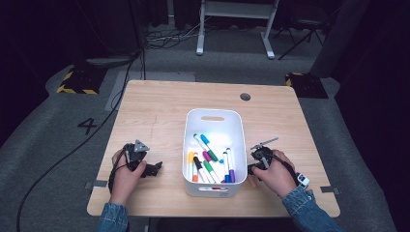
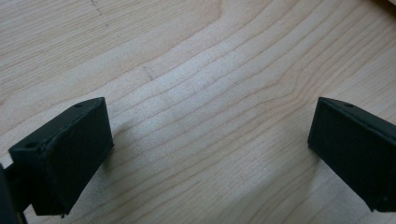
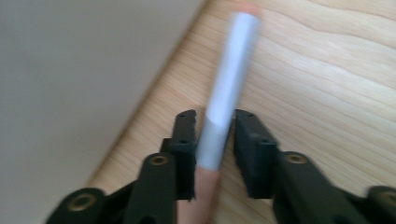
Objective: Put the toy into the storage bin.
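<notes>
right hand-held gripper (image 3: 215,135): clenched on a white marker (image 3: 229,88) with orange ends, low over the counter (image 1: 154,111), just right of the white bin (image 1: 212,121) | left hand-held gripper (image 2: 210,140): released, jaws wide apart over bare wood | bin: holds several coloured markers (image 1: 210,162)

Blue denim sleeves are worn on both arms. Left gripper (image 1: 151,169) & right gripper (image 1: 251,168) are made of black plastic w/ brass screws; black cables are trailed.
</notes>
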A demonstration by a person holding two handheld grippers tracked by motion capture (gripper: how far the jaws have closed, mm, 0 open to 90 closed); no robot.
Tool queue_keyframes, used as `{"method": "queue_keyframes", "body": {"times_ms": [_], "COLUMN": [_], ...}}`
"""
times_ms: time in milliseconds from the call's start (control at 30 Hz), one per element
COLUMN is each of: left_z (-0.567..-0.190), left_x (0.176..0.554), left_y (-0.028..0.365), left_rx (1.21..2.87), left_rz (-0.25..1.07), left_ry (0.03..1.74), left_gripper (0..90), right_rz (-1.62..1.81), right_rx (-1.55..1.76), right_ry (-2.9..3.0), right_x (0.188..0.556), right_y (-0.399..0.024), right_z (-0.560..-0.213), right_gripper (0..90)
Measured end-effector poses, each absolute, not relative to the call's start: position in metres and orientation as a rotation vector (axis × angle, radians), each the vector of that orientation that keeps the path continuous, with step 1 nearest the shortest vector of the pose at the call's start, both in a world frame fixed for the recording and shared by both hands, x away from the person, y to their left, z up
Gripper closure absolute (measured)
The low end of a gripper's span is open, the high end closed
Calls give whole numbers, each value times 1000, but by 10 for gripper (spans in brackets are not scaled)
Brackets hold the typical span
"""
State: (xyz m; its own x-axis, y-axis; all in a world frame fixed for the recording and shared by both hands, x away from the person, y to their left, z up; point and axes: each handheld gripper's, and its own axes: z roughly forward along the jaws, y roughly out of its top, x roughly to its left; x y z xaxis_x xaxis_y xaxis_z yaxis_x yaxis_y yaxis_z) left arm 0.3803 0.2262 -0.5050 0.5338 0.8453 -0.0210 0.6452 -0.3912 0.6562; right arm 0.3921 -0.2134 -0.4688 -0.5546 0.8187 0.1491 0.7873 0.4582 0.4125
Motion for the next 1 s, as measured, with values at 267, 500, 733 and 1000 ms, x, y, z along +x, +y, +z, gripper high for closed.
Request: {"method": "queue_keyframes", "body": {"times_ms": [267, 500, 733, 1000], "left_z": [-505, -505, -505, -505], "left_x": [380, 380, 380, 380], "left_y": [226, 226, 226, 226], "left_rx": [2159, 2160, 2160, 2160], "left_rz": [416, 422, 423, 424], "left_ry": [1204, 1205, 1205, 1204], "left_gripper": [0, 0, 0, 0], "right_rz": [620, 620, 659, 767], "right_rx": [1468, 1465, 1481, 1507], "right_ry": [2564, 2567, 2559, 2542], "right_x": [392, 392, 392, 393], "right_y": [-216, -216, -216, -226], "right_z": [-467, -467, -466, -447], "right_gripper": [772, 772, 773, 772]}}
